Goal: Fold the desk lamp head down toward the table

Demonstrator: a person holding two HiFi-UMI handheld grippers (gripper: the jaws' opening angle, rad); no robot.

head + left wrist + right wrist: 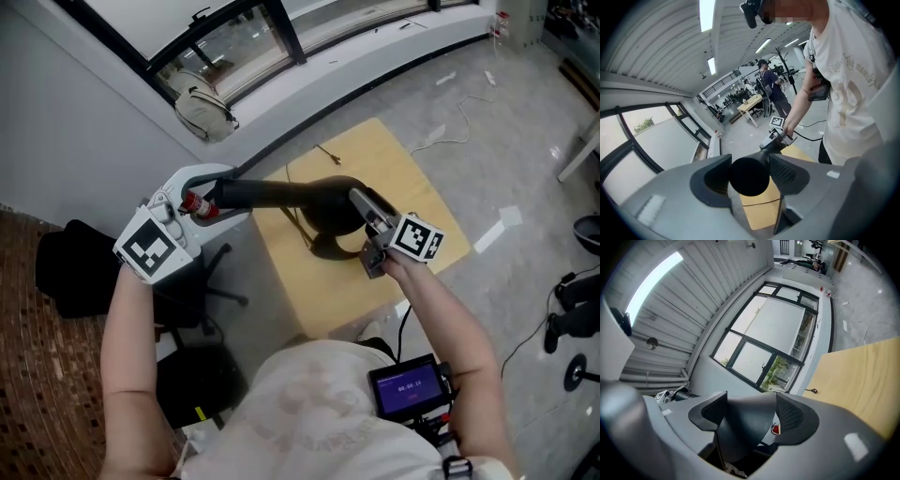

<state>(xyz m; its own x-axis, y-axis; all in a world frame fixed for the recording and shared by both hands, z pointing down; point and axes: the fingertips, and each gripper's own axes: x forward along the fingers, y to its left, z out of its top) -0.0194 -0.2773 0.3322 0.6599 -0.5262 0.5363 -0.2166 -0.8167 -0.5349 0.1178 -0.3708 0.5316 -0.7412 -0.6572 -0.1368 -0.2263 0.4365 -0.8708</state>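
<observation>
You hold the black lamp up over the yellow wooden table, with one gripper at each end of it. The lamp's long round stem lies nearly level. It runs from beyond the table's left edge in to above the middle of the table, where it widens into a darker, fuller part.

Your left gripper is off the table's left side, over the floor. Its fingers are clamped on the stem. In the left gripper view the stem shows end-on as a black disc that fills the gap between the two ribbed pads, with the tabletop below.

Your right gripper is above the middle of the table, nearer its right edge. Its fingers are set fairly wide around the fuller dark grey part of the lamp, which fills the space between the pads and touches both.

A dark round patch lies on the table right under the wide part. You cannot tell from here whether it is the lamp's foot or its shadow.

Beyond the table's far left corner, a white bag rests on the window ledge. On the near side of the table, a small screen hangs at your waist.
</observation>
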